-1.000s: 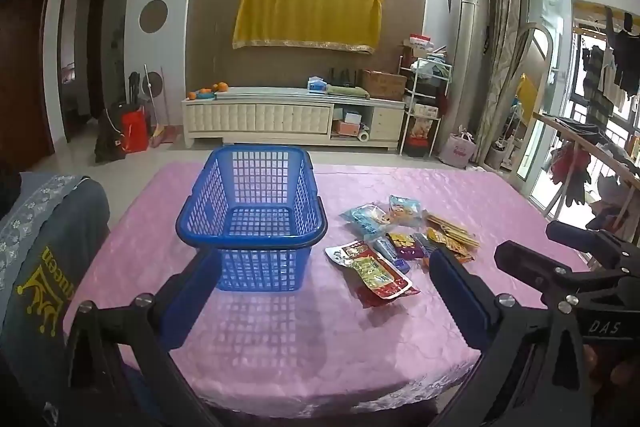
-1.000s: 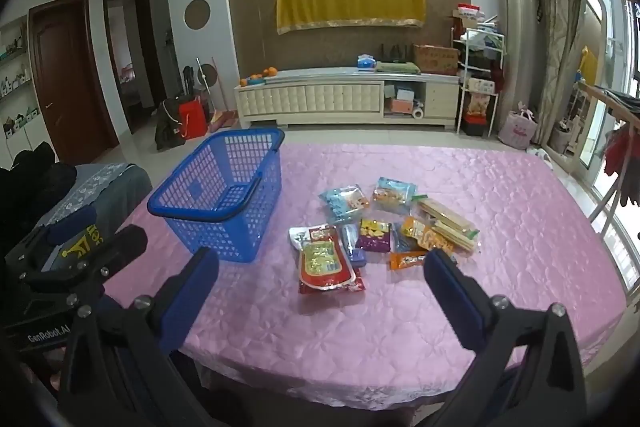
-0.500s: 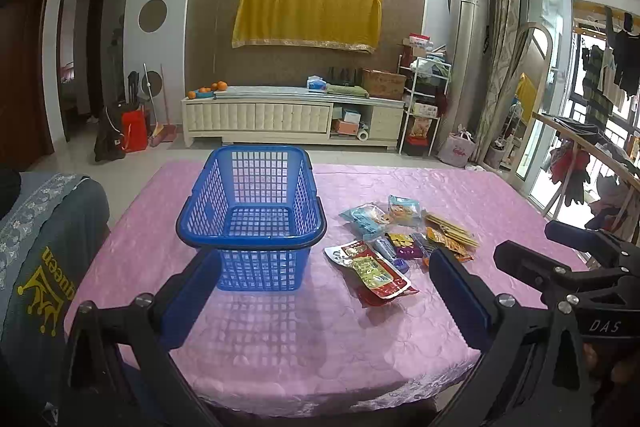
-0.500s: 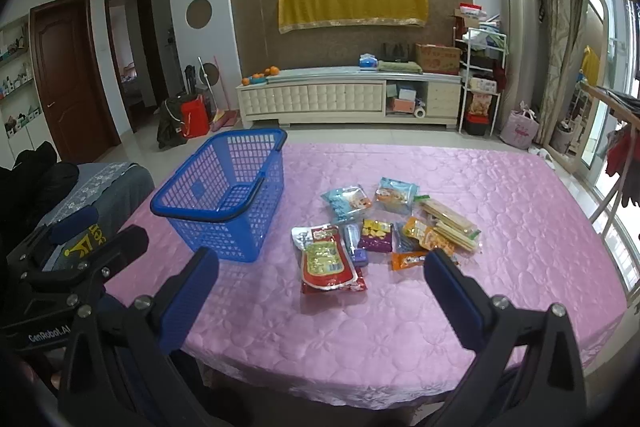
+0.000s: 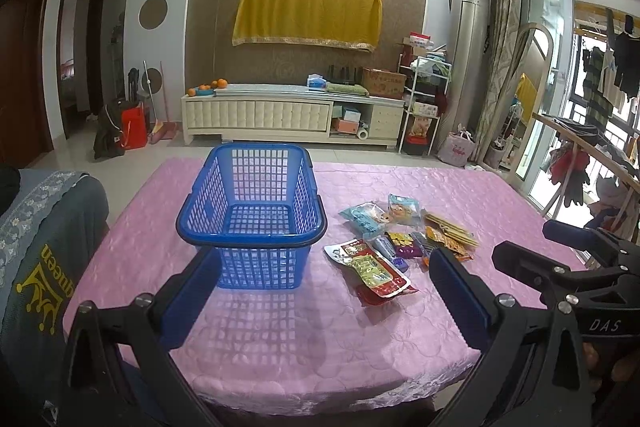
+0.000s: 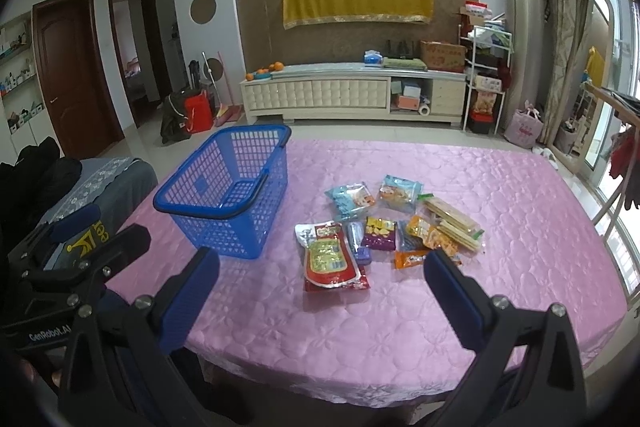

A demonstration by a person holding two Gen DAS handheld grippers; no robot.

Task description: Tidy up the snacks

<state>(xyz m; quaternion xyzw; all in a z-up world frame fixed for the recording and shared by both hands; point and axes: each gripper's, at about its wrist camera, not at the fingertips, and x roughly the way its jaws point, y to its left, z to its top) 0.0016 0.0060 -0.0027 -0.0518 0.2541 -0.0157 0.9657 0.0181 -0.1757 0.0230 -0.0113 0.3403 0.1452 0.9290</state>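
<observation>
Left wrist view: the left tool (image 5: pixel 320 291) is held above the near edge of the tabletop (image 5: pixel 280 347), which is covered in a quilted pink satin cloth; its blue-padded fingers (image 5: pixel 188 291) stand wide apart with nothing between them. Ahead of it stands the blue plastic lattice basket (image 5: pixel 252 215), upright, with no contents visible through its open top. Just to the right of the basket, not touching it, lies the cluster of snack packets (image 5: pixel 400 239), flat on the cloth. Nearest item in the cluster is a red and yellow pouch (image 5: pixel 374 269).

Right wrist view: the right tool (image 6: pixel 320 291) hangs above the near tabletop edge, its fingers likewise spread wide and clear of every object. The red and yellow pouch (image 6: pixel 330 259) lies directly ahead between them; a purple packet (image 6: pixel 379 233), two pale blue packets (image 6: pixel 350 199) and a clear pack of long biscuit sticks (image 6: pixel 452 219) lie beyond. The basket (image 6: pixel 228 195) stands to the left of the cluster
</observation>
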